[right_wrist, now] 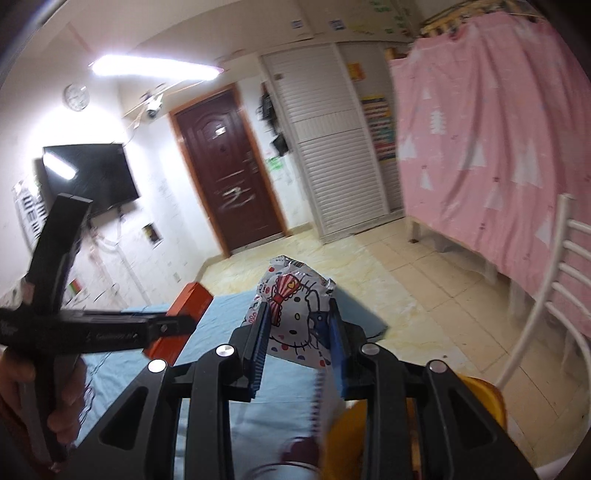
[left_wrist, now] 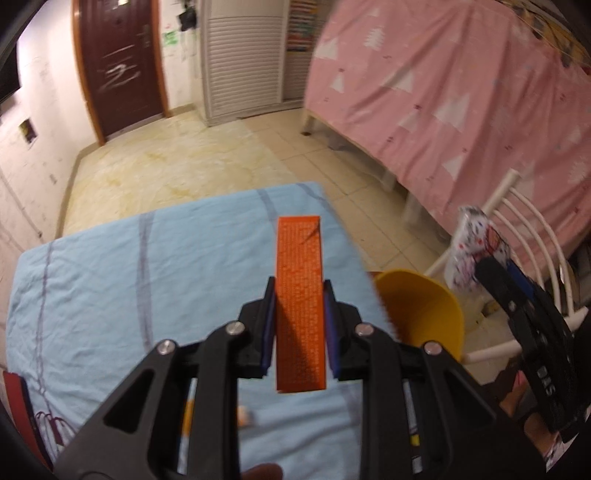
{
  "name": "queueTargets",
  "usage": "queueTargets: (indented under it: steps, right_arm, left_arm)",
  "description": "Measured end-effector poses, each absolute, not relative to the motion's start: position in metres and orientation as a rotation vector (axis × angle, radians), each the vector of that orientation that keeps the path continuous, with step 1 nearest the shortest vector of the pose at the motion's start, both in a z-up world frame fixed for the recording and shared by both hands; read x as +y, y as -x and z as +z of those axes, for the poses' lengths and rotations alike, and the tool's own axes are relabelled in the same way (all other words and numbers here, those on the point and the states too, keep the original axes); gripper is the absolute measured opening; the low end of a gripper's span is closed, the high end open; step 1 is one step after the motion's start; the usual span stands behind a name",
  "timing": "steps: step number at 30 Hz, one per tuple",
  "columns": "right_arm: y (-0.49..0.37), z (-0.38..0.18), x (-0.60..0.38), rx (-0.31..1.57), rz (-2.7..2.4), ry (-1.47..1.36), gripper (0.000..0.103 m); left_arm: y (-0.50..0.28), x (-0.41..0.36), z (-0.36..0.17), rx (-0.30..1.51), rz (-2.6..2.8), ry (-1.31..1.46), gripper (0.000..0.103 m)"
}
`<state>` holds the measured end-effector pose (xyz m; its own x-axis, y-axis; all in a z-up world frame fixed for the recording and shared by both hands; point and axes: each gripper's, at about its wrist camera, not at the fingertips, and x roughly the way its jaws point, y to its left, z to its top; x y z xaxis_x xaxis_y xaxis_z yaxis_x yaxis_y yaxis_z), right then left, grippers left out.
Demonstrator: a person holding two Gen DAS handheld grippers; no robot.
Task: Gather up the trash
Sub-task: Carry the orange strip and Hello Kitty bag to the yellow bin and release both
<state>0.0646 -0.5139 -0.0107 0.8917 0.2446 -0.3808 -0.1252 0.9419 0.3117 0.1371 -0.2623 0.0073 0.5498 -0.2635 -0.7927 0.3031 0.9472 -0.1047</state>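
Left gripper [left_wrist: 300, 314] clamps an orange box [left_wrist: 300, 291]; right gripper [right_wrist: 300, 334] clamps a cartoon wrapper [right_wrist: 295, 310]. Both items are lifted. Neither is yet inside the yellow bin [left_wrist: 424, 314], lower right.

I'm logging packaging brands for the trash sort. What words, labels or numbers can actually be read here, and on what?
Orange box: dense fine print across its face, too small to read.
Cartoon cat wrapper: picture only, no legible words.
Right gripper body: white lettering, blurred, unreadable.
Left gripper body: small white logo text, blurred.
Wall clock and wall stickers: too small to read.
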Motion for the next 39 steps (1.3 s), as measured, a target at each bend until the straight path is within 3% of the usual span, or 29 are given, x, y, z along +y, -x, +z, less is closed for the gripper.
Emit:
queueTargets:
  steps: [17, 19, 21, 24, 29, 35, 39]
  right_arm:
    - [-0.063, -0.063, -0.603, 0.518, -0.091, -0.381, 0.024]
    - [-0.066, -0.067, -0.602, 0.532, -0.089, -0.382, 0.025]
    - [-0.071, -0.069, -0.601, 0.541, -0.09, -0.382, 0.027]
    - [-0.074, -0.07, -0.597, 0.55, -0.088, -0.38, 0.031]
    - [-0.079, -0.069, -0.592, 0.557, -0.081, -0.369, 0.045]
    - [-0.081, -0.062, -0.577, 0.538, -0.038, -0.354, 0.048]
    - [-0.084, -0.055, -0.56, 0.536, -0.005, -0.323, 0.052]
  left_arm:
    - [-0.112, -0.384, -0.02, 0.973, -0.6, -0.028, 0.022]
    - [-0.114, -0.385, -0.022, 0.978, -0.603, -0.015, 0.026]
    - [-0.113, -0.385, -0.023, 0.979, -0.603, -0.007, 0.042]
    - [-0.114, -0.38, -0.023, 0.979, -0.604, 0.018, 0.057]
    - [-0.115, -0.365, -0.021, 0.976, -0.582, 0.02, 0.057]
    - [-0.113, -0.329, -0.005, 0.941, -0.57, 0.006, 0.057]
    - [-0.111, -0.296, 0.008, 0.913, -0.552, -0.01, 0.066]
